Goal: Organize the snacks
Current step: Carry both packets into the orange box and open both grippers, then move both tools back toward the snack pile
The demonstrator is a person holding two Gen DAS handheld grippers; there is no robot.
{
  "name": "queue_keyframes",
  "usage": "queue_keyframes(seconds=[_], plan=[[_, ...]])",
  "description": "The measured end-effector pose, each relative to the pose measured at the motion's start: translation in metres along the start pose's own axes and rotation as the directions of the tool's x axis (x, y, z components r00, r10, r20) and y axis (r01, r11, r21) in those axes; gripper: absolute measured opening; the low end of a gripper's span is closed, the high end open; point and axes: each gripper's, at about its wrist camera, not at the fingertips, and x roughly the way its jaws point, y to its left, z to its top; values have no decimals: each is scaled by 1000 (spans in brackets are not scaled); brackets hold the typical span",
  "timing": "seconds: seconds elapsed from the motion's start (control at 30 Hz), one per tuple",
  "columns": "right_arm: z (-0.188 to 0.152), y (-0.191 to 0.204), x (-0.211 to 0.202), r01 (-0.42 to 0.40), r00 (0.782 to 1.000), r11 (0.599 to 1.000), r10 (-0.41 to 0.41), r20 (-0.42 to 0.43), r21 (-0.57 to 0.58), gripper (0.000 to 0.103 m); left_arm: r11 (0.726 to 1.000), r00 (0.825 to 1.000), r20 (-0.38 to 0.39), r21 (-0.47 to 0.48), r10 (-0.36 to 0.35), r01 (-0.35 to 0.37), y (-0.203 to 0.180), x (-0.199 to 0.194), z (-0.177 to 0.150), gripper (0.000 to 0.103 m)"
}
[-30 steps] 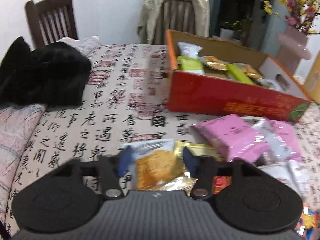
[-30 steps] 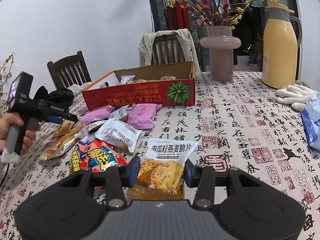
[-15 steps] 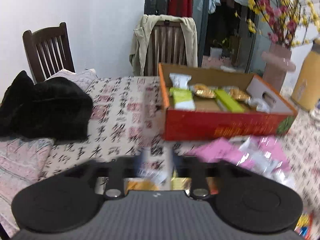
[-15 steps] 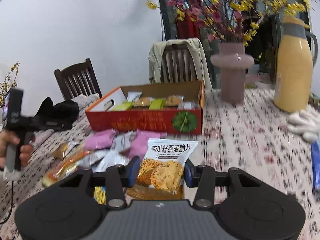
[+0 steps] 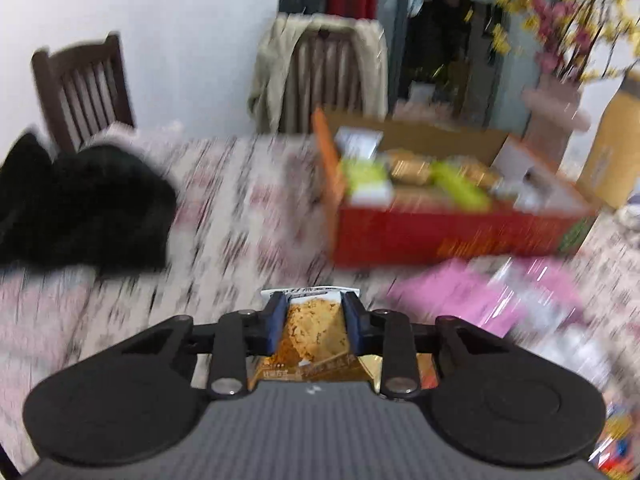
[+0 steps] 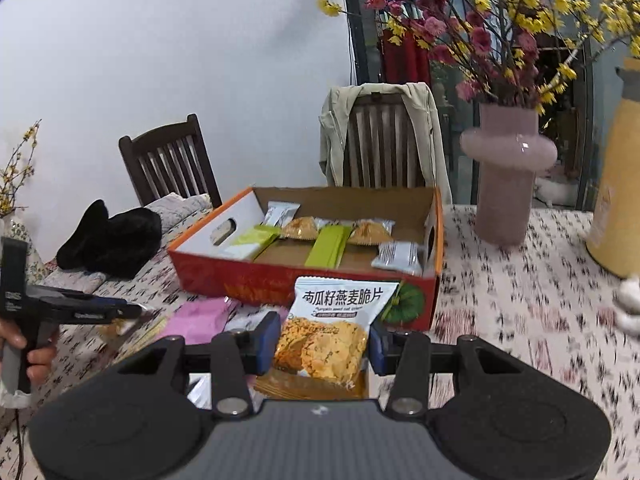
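Observation:
My left gripper (image 5: 313,322) is shut on an orange cracker packet (image 5: 313,330) and holds it above the table, short of the red box (image 5: 440,236); this view is blurred. My right gripper (image 6: 322,338) is shut on a white-topped oat crisp packet (image 6: 328,328), held in front of the red open box (image 6: 280,276). The box holds several packets, among them green bars (image 6: 330,244). The left gripper (image 6: 132,311) also shows in the right wrist view at far left, with its packet. Pink packets (image 6: 200,318) lie loose before the box.
A pink vase (image 6: 506,184) with flowers and a yellow thermos (image 6: 616,184) stand right of the box. Black cloth (image 6: 112,240) lies at the table's far left. Two chairs (image 6: 384,140) stand behind. White gloves (image 6: 630,300) lie at right.
My left gripper closed on the cracker packet and lifted it off the table. My right gripper carried its packet up and toward the box.

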Motion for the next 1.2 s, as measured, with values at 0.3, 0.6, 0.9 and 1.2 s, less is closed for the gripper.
queue_keyframes(seconds=[0.3, 0.6, 0.9, 1.2], plan=[[94, -37, 113, 86, 996, 995, -87, -19, -50, 44, 985, 984, 48, -3, -174, 175, -50, 54, 115, 32], [116, -77, 240, 184, 958, 983, -177, -224, 11, 46, 982, 980, -75, -62, -184, 179, -68, 157, 131, 33], [116, -59, 232, 217, 962, 975, -223, -158, -56, 70, 986, 985, -54, -47, -162, 159, -63, 146, 125, 58], [108, -36, 151, 180, 977, 982, -186, -104, -59, 74, 998, 998, 13, 18, -63, 63, -45, 65, 97, 70]])
